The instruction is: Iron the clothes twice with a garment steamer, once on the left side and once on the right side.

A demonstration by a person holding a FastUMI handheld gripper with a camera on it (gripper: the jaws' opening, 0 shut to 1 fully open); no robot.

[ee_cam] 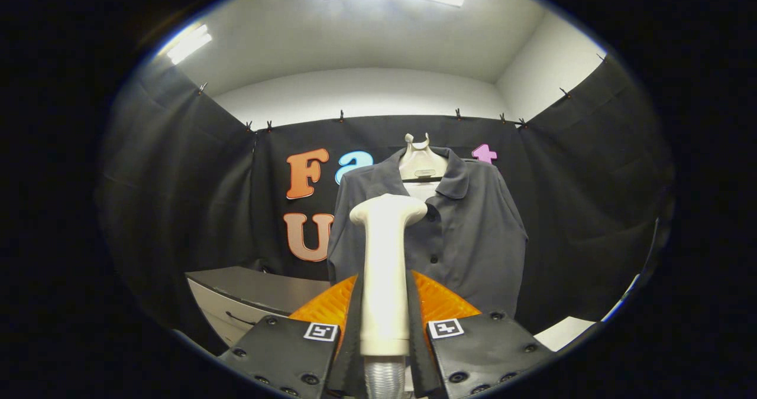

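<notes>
A dark grey short-sleeved shirt (467,233) with a collar and front buttons hangs on a pale hanger (421,161) against the booth's back wall, beyond the fingers. My gripper (384,322) is shut on the cream garment steamer (384,269), both fingers pressing on its upright handle. The steamer's wide head (387,210) points up and sits in front of the shirt's left chest, still some way short of the fabric. A ribbed hose (384,378) leaves the handle's lower end between the fingers.
A grey cabinet (248,298) with a drawer handle stands low to the left of the shirt. A white surface (571,331) shows low to the right. Black cloth walls close in on both sides.
</notes>
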